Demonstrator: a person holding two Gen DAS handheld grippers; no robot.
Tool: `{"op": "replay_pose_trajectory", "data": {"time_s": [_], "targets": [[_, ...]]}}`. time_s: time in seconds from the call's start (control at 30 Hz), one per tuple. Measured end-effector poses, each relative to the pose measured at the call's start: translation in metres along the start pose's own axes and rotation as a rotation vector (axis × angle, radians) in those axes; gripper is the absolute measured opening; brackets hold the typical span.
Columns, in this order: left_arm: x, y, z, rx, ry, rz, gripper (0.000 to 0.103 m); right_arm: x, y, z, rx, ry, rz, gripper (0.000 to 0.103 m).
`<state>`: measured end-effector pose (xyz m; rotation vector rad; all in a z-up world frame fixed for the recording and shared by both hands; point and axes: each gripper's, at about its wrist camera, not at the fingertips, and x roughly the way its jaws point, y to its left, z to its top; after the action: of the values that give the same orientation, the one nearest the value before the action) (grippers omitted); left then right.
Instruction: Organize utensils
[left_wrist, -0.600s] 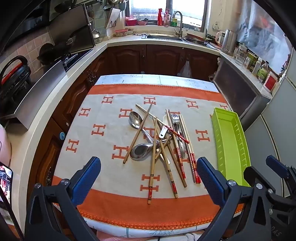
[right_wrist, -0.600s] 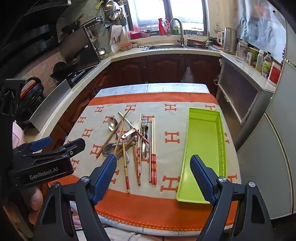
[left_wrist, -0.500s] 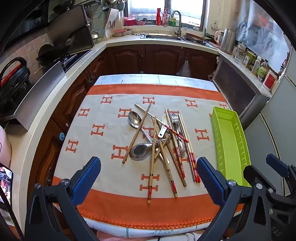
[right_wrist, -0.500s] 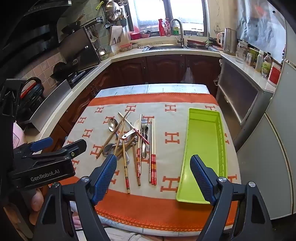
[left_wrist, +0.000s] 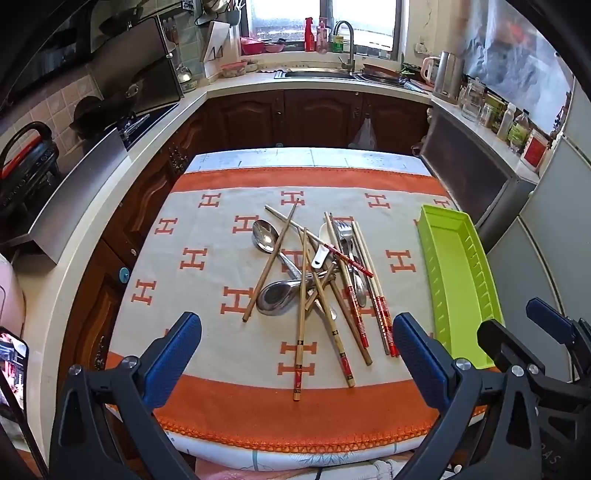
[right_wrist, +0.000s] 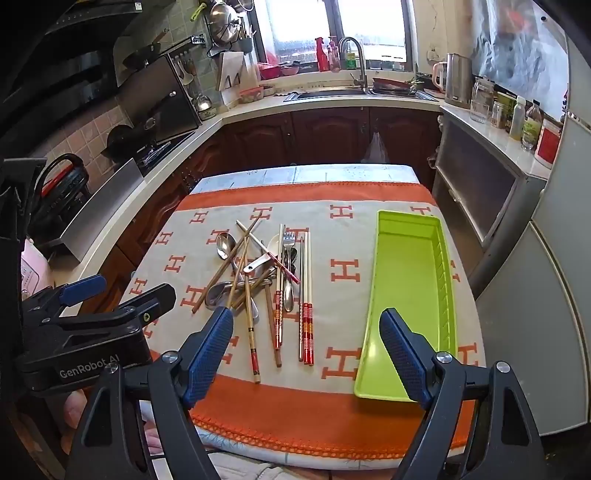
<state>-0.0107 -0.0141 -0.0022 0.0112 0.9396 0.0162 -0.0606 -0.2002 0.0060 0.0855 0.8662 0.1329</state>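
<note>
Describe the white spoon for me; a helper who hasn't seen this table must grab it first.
On the orange-and-cream tablecloth, left of the lime-green tray, lies a tangled utensil pile. Near its far middle sits the white ceramic spoon, partly under a chopstick: the only white piece among steel spoons, a fork and chopsticks.

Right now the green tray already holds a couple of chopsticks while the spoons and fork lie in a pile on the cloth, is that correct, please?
Not quite. The green tray holds nothing: the right wrist view shows its floor bare. The chopsticks lie in the pile on the cloth with the spoons and fork, beside the tray.
</note>
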Motion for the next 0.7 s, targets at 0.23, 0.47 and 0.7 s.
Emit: {"op": "replay_pose_trajectory", "data": {"time_s": [0.23, 0.47, 0.7], "targets": [[0.0022, 0.0001, -0.0035, -0.002, 0.007, -0.011, 0.102, 0.0033, -0.0050, -0.0049, 0.021, 0.006, 0.002, 0.084], [0.0054, -0.0027, -0.0064, 0.013, 0.026, -0.011, 0.102, 0.0052, -0.0074, -0.0057, 0.025, 0.015, 0.007, 0.084], [0.0061, -0.0039, -0.0070, 0.004, 0.028, -0.012, 0.102, 0.0086, -0.0064, -0.0075, 0.025, 0.019, 0.009, 0.084]]}}
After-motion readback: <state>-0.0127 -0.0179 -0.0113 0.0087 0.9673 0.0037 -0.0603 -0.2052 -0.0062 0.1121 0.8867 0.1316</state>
